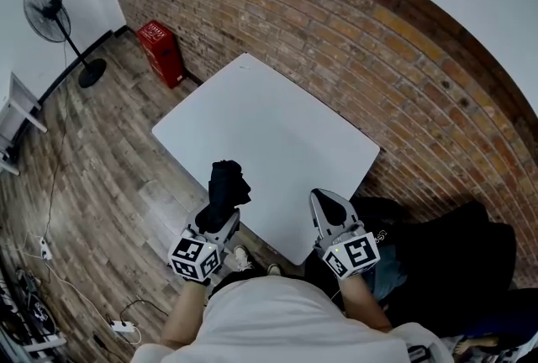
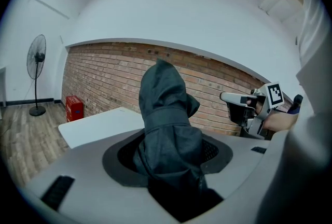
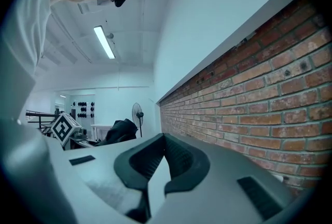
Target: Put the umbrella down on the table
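In the head view a folded black umbrella (image 1: 228, 185) sticks up and forward out of my left gripper (image 1: 220, 217), over the near left edge of the white table (image 1: 277, 134). In the left gripper view the umbrella (image 2: 167, 124) fills the space between the jaws, which are shut on its lower part. My right gripper (image 1: 323, 200) hovers over the table's near corner, apart from the umbrella. Its jaws are shut with nothing between them, tips meeting in the right gripper view (image 3: 163, 140). From the left gripper view the right gripper (image 2: 244, 106) shows to the right of the umbrella.
A brick wall (image 1: 378, 42) runs behind the table. A red box (image 1: 161, 52) and a standing fan (image 1: 52, 13) are at the far left. Dark clothing or a bag (image 1: 445, 260) lies at the right. Cables and a power strip (image 1: 122, 326) lie on the wooden floor.
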The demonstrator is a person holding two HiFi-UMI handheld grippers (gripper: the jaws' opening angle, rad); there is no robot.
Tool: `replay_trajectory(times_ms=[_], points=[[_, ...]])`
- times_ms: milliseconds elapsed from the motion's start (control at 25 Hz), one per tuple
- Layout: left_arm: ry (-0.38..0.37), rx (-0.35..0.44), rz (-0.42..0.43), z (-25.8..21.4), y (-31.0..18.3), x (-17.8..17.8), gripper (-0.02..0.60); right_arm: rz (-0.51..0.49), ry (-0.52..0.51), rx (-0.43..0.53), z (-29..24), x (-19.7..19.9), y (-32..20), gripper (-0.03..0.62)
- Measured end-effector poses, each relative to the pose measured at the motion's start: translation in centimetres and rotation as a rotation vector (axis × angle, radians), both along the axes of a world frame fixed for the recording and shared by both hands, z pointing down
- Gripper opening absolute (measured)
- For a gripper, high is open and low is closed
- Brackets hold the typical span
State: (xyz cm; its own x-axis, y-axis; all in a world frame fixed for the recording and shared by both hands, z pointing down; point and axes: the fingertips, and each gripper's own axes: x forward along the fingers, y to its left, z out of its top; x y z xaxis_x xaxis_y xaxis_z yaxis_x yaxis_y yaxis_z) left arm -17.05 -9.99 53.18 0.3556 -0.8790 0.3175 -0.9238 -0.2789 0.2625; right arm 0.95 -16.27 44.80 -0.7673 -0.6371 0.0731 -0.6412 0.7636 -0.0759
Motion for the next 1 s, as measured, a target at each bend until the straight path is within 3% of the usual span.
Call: replay_trajectory(times_ms=[200, 1000], points=[[-0.017, -0.018, 0.019, 0.7, -1.7, 0.4, 0.245, 0.029, 0.004, -0.011, 0.3, 1.1, 0.1, 0.018], [-0.138, -0.304, 0.137, 13.9, -6.7, 2.2, 0.245, 0.090, 0.041, -0.005, -0.1, 2.5, -0.3, 0.018]])
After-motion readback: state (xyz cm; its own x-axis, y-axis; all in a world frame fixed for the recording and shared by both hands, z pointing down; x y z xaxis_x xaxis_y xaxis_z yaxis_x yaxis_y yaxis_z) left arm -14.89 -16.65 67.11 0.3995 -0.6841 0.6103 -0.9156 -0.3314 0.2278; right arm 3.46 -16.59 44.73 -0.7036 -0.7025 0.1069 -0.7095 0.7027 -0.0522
